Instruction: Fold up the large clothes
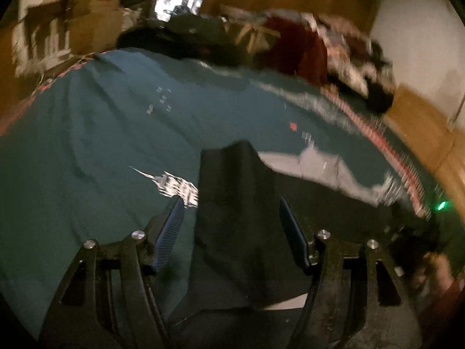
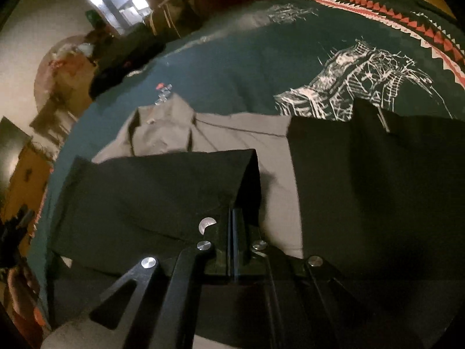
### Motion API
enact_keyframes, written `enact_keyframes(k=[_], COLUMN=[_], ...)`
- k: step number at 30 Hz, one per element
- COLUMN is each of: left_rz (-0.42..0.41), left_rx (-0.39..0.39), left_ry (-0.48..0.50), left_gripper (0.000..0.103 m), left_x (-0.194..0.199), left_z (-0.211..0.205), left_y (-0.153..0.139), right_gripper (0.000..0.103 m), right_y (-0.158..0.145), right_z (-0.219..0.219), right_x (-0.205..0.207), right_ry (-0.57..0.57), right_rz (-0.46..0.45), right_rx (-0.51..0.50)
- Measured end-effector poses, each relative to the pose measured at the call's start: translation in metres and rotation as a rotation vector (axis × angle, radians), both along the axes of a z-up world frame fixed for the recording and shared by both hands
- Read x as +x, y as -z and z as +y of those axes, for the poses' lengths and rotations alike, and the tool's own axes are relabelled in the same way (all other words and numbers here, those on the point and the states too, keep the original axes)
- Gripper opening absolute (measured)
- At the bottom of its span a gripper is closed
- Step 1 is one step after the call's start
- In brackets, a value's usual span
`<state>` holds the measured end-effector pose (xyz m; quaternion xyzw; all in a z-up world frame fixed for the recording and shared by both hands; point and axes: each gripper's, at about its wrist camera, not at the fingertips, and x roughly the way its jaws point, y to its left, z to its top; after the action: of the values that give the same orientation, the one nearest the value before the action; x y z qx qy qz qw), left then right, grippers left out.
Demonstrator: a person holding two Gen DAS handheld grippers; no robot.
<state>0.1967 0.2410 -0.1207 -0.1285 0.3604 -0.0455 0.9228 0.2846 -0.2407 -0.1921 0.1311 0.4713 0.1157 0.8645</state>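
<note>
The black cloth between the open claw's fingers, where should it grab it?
Grab the raised top corner of the black cloth, coming down from above. That fold stands up between the left claw pads, so they could probably pinch it.

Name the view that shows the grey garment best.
The right wrist view: the grey garment lies spread between two dark cloth pieces, its seams and folds sharp. The left wrist view catches only a blurred grey strip behind dark cloth.

Only one piece of lettering shows: a small pale word in script at the top right of the right wrist view, upside down, on the teal printed cloth (image 2: 221,67) beyond its red-and-white border. It cannot be read reliably.
</note>
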Motion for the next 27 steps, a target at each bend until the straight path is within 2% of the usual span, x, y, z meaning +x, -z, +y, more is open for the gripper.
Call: enact_keyframes(k=[2,3,5,7,9,11,12,14,15,16,18,20,24,27], left_rz=[0.106,0.149,0.27,0.244,0.169,0.113,0.109,0.127,0.136,0.142,0.142,0.143,0.16,0.17], left_rx=[0.136,0.178,0.21,0.221,0.179,0.147,0.139,0.131,0.134,0.134,0.128,0.121,0.102,0.085], left_ry=[0.029,0.036,0.082,0.079,0.076,0.052,0.041,0.031,0.03,0.031,0.04,0.039,0.014,-0.003], left_gripper=[0.066,0.066,0.064,0.063,0.065,0.068,0.07,0.07,0.07,0.07,0.07,0.07,0.07,0.07], left_x=[0.016,0.022,0.032,0.024,0.011,0.003,0.002,0.003,0.004,0.003,0.001,-0.001,0.0,0.001], left_z=[-0.021,-0.027,-0.035,-0.038,-0.038,-0.034,-0.033,-0.031,-0.03,-0.03,-0.033,-0.03,-0.03,-0.028], left_y=[0.02,0.031,0.059,0.06,0.046,0.037,0.037,0.044,0.047,0.048,0.049,0.049,0.05,0.051], right_gripper=[0.001,0.001,0.001,0.001,0.001,0.004,0.011,0.014,0.019,0.026,0.033,0.034,0.041,0.041], right_y=[0.004,0.006,0.006,0.005,0.008,0.011,0.01,0.004,-0.002,-0.01,-0.024,-0.034,-0.034,-0.031], right_z=[-0.002,-0.004,-0.014,-0.019,-0.02,-0.017,-0.017,-0.027,-0.037,-0.053,-0.097,-0.167,-0.318,-0.399], right_x=[0.002,0.003,-0.004,-0.006,-0.008,-0.009,-0.012,-0.02,-0.027,-0.036,-0.058,-0.085,-0.137,-0.163], right_ry=[0.005,0.009,0.024,0.038,0.024,0.004,0.011,0.047,0.073,0.11,0.197,0.338,0.645,0.797], right_rz=[0.004,0.001,-0.016,-0.026,-0.014,-0.007,-0.013,-0.028,-0.041,-0.061,-0.091,-0.108,-0.097,-0.089], right_rx=[0.014,0.016,0.023,0.02,0.013,-0.042,-0.063,-0.045,-0.015,0.018,0.072,0.111,0.159,0.201])
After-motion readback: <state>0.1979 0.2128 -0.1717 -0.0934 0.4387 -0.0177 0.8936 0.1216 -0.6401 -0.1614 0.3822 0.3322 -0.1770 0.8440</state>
